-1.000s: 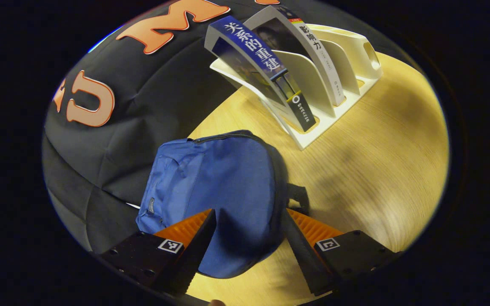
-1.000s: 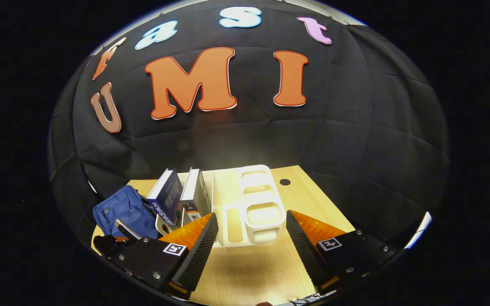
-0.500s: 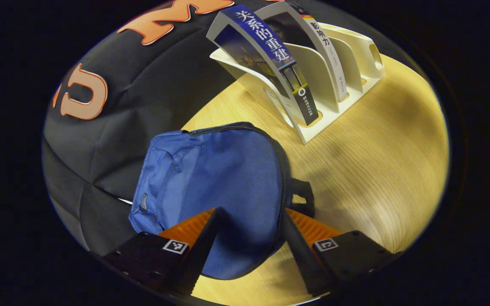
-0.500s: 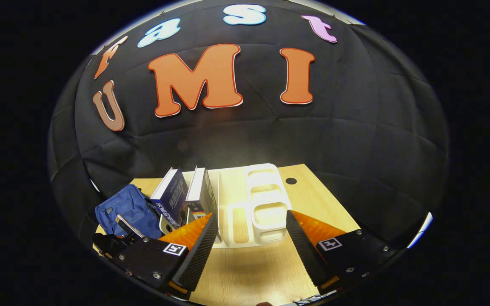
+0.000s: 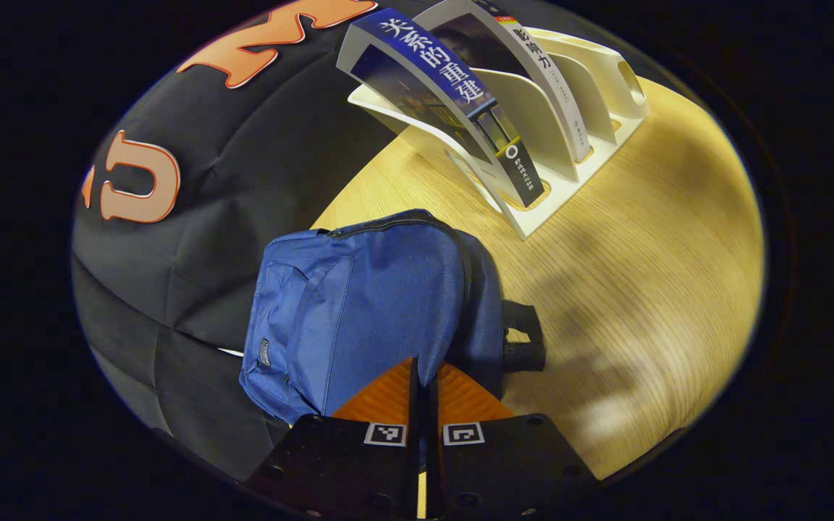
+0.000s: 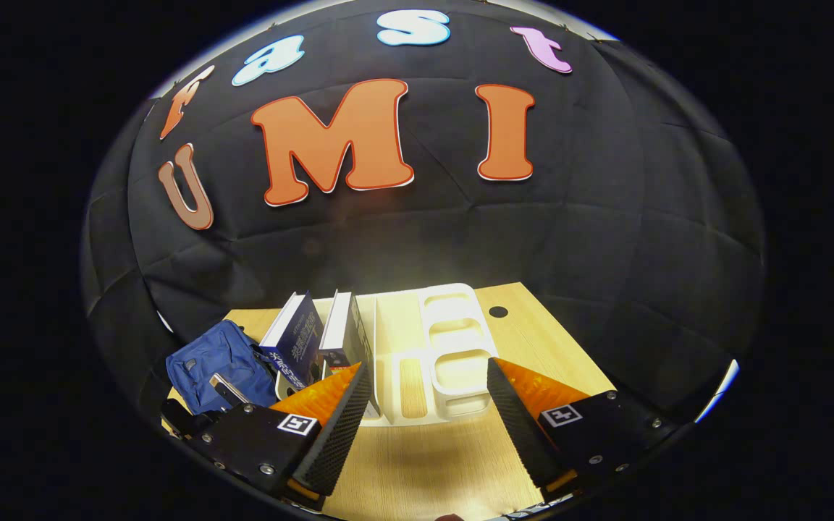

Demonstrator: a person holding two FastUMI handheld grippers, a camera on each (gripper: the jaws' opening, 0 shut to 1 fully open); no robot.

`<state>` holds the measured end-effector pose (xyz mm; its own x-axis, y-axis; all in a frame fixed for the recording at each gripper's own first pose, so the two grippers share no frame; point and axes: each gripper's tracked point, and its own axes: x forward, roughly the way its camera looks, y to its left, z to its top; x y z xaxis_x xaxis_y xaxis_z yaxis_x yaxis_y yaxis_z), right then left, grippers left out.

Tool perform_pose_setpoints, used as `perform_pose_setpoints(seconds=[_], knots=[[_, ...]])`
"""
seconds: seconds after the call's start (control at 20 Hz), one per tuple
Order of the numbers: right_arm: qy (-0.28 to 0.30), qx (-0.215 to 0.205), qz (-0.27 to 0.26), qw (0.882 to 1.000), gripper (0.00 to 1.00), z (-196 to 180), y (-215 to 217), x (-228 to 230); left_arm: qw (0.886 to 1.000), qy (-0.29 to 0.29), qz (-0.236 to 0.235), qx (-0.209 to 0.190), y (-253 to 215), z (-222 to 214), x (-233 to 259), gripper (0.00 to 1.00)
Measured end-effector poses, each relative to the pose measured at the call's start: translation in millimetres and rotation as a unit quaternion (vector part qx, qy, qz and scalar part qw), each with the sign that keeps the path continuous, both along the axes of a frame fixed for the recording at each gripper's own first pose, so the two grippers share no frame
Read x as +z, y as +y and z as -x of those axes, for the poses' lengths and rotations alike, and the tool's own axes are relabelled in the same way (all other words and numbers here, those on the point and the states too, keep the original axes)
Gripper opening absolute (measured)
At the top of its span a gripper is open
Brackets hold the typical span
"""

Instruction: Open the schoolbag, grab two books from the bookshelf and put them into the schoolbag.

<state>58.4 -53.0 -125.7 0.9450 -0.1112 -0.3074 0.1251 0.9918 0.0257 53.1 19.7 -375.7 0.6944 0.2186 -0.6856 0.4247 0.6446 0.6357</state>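
Now left claw [image 5: 423, 376] pinches schoolbag [image 5: 359, 304] fabric.

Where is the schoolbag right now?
In the left gripper view, the schoolbag lies on the table, left of the bookshelf, by the booth wall.

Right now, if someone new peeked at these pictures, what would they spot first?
Probably the blue schoolbag, lying on the wooden table with the left gripper closed at its near edge. Next, the white bookshelf farther back on the table, with two books leaning in its slots: a blue book and a white-spined book. In the right gripper view, the right gripper is open, pointing at the shelf.
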Motion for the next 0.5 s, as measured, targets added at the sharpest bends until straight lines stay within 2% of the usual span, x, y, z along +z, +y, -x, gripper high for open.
perform_pose_setpoints(seconds=[0.1, 0.25, 0.3, 0.35, 0.4, 0.5], knots=[[-0.003, 0.001, -0.006, 1.0, 0.96, -0.1, -2.2, 2.0, 0.999, 0.027, 0.025, -0.01, 2.7, 4.4, 8.7, 0.03], [-0.011, 0.012, -0.026, 1.0, 0.97, -1.1, 0.0, 9.7, 0.996, 0.063, 0.069, 0.0, 6.0, 6.0, 23.8, 0.02], [-0.012, 0.02, -0.035, 0.999, 0.96, -0.4, 2.8, 10.8, 0.995, 0.067, 0.078, -0.004, 4.6, 3.8, 29.6, 0.01], [-0.014, 0.028, -0.04, 0.999, 1.0, -0.5, 6.5, 14.3, 0.993, 0.079, 0.082, -0.008, 4.0, 8.1, 43.3, 0.01], [-0.015, 0.035, -0.043, 0.998, 0.96, -1.0, 9.3, 17.1, 0.993, 0.084, 0.085, -0.014, 5.7, 3.5, 49.5, 0.01], [-0.015, 0.04, -0.049, 0.998, 0.96, -2.2, 13.1, 22.6, 0.991, 0.091, 0.098, -0.022, 8.4, 0.2, 72.7, 0.01]])
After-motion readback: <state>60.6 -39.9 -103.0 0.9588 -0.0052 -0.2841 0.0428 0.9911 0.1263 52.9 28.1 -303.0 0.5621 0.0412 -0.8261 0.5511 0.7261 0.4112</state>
